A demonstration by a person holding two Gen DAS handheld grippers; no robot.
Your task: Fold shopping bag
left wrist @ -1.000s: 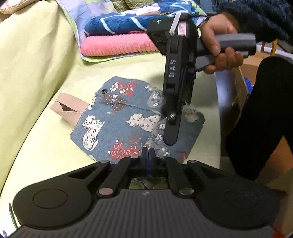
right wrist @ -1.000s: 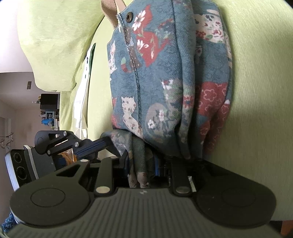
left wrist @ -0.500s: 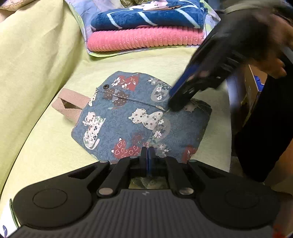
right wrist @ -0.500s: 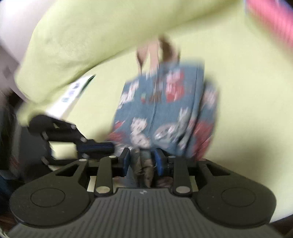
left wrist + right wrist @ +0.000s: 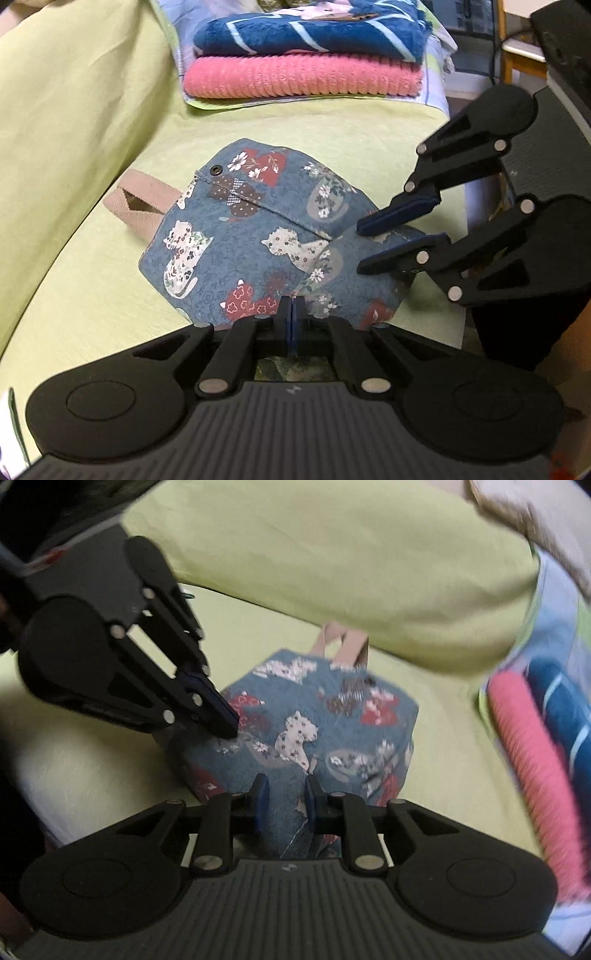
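The shopping bag (image 5: 255,236) is blue cloth with a cat and flower print, folded into a small packet on the yellow-green sofa seat, its beige handles (image 5: 136,201) sticking out to the left. My left gripper (image 5: 291,314) is shut, its tips at the bag's near edge; I cannot tell whether cloth is pinched. My right gripper (image 5: 364,245) is open, its fingers hovering over the bag's right end. In the right wrist view the bag (image 5: 317,731) lies just ahead of the open right gripper (image 5: 284,794), and the left gripper (image 5: 229,727) touches the bag's left side.
A stack of folded cloths, a pink towel (image 5: 299,79) under a blue one (image 5: 303,31), lies at the far end of the seat. The sofa back cushion (image 5: 70,96) runs along the left. The seat edge drops off at the right.
My right gripper let go of the bag's end, opened and swung from above the bag to its right side. The bag settled flat. My left gripper stayed shut at the near edge.
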